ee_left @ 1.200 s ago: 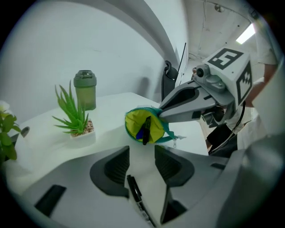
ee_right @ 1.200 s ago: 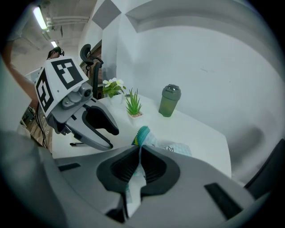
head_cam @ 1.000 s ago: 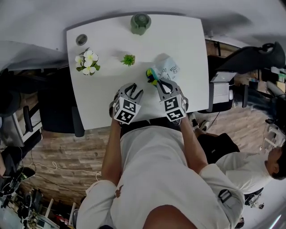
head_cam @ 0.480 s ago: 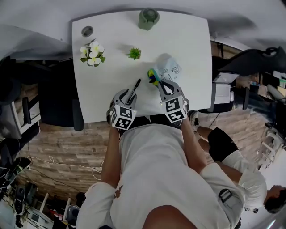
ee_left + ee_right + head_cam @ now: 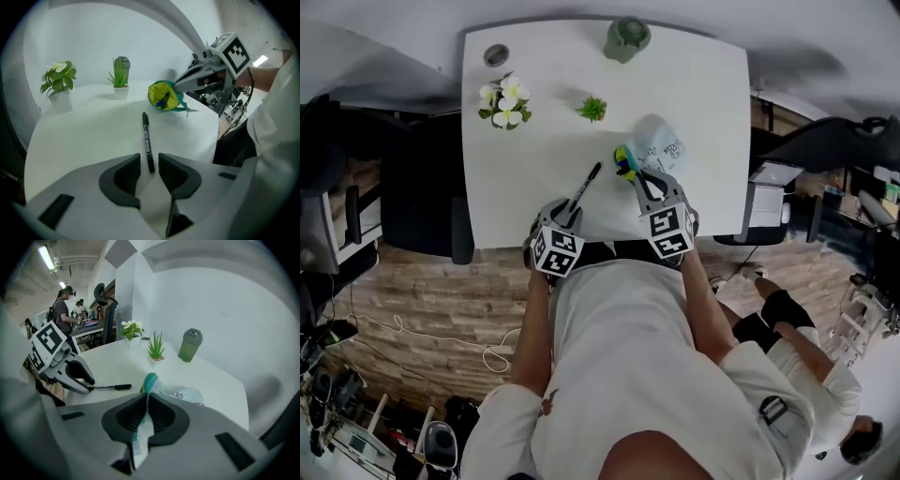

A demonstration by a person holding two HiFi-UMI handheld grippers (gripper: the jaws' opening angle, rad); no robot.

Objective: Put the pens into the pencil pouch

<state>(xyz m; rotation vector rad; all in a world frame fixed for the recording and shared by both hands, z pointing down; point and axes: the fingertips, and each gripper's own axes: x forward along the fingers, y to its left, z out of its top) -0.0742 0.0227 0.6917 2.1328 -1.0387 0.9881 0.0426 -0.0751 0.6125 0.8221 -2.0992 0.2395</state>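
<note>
pen [image 5: 147,136] is lying on the white table [image 5: 84,126], its near end sitting between the jaws of my left gripper [image 5: 149,161], which have just been closing and aren't pressing it. my right gripper [image 5: 146,399] is pinching the pencil pouch [image 5: 187,394] rim, its mouth facing the pen.

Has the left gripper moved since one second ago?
Yes. The left gripper drew back toward the near edge of the table; its jaws have just been closing, the pen between them.
</note>
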